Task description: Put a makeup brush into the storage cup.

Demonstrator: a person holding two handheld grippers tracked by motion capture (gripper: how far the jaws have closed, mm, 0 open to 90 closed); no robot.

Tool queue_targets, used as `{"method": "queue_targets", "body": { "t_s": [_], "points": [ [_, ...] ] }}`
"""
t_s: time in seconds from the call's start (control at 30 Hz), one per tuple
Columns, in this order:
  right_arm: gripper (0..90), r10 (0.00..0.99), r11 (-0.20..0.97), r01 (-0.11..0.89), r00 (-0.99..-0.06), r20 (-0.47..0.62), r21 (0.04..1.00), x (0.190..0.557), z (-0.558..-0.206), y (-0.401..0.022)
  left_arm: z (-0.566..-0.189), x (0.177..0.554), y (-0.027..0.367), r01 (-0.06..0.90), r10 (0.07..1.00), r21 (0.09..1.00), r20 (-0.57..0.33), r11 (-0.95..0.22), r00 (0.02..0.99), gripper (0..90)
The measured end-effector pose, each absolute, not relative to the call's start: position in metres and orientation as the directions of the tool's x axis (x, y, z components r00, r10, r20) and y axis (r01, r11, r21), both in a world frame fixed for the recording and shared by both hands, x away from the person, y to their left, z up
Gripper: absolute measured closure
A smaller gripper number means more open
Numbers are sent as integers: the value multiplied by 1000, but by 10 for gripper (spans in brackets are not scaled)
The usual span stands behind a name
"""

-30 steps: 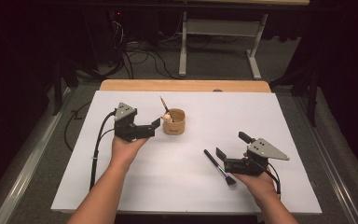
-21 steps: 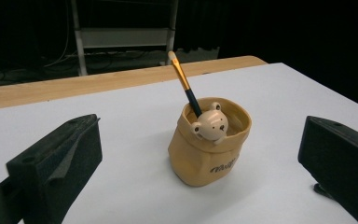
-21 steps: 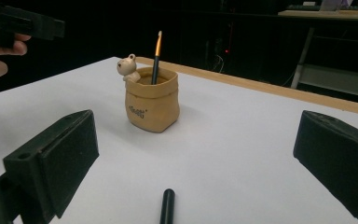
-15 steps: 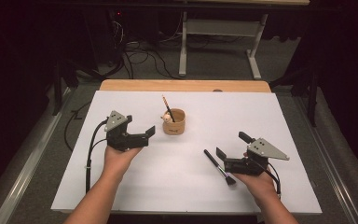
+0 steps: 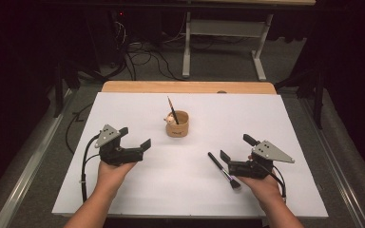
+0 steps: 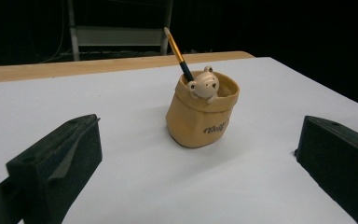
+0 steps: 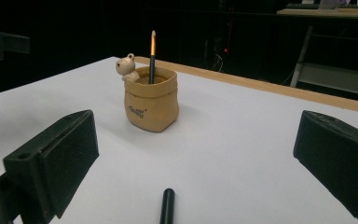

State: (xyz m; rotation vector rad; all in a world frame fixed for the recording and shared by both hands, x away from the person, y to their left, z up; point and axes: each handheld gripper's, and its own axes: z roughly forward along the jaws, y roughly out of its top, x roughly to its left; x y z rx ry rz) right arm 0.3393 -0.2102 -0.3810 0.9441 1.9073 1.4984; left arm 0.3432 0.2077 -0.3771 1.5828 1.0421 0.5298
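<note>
Left gripper (image 5: 134, 137) drawn back from pot (image 5: 177, 125), jaws apart.

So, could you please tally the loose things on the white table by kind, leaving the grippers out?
Holder pots: 1, the tan pot with a small bear figure on its rim.
Brushes: 2, the brush in the pot, standing tilted, and the black brush lying flat on the white table by the right gripper.
Total: 3

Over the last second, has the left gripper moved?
Yes. The left gripper has pulled back from the cup, toward the person and the table's left edge.
</note>
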Motion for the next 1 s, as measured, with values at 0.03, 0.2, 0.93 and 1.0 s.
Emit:
{"method": "queue_targets", "body": {
  "t_s": [0.03,0.2,0.93,1.0],
  "points": [
    [13,789,141,198,-614,10,970,339,-381,-210,-377,341,209,343,840,939,-187,1,510,5],
    [13,790,144,197,-613,7,970,340,-381,-210,-380,333,214,342,835,940,-198,12,513,5],
    [12,812,131,206,-584,15,970,341,-382,-214,-401,314,210,317,817,948,-150,-41,556,4],
    [12,815,128,202,-579,13,971,340,-381,-215,-401,314,212,313,817,949,-152,-37,557,4]
  ]
}}
